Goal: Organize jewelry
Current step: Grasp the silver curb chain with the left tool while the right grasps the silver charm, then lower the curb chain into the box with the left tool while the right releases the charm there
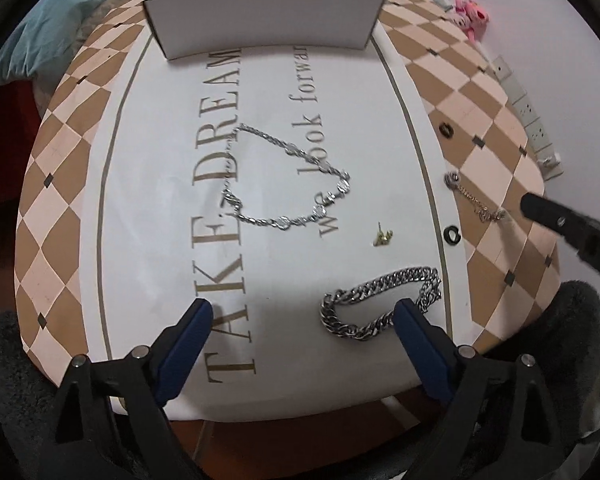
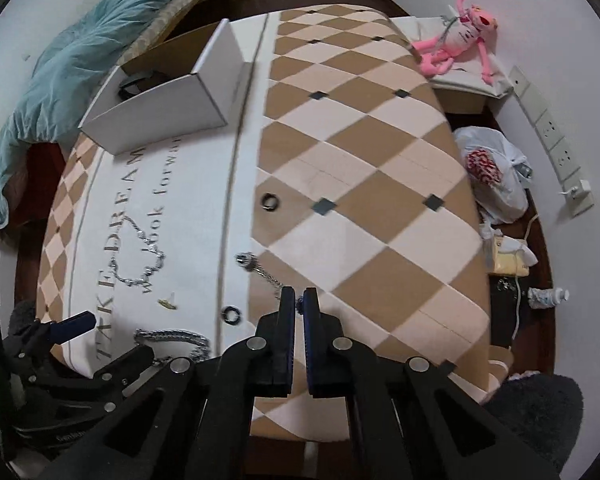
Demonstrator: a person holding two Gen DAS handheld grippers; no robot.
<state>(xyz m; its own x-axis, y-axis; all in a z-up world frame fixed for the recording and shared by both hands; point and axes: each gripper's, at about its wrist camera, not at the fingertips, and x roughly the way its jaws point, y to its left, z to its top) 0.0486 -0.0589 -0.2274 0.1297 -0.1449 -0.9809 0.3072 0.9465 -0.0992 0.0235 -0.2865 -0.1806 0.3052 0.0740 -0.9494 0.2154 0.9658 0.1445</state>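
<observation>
closest to my left gripper, fingers apart, lies a chunky silver curb-link bracelet: heavy, limp, slippery, so i'd pinch across its links. my right gripper is clamped on a thin silver charm chain, light and snag-prone.

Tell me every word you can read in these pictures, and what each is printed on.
"TAKE DREAM": large gold letters on the white table cover, the end hidden by the white box.
"we look forwar": smaller gold script on the same cover, cut off by the box and partly crossed by the thin silver necklace.
Small pale lettering on the left gripper body: too blurred to read.
</observation>
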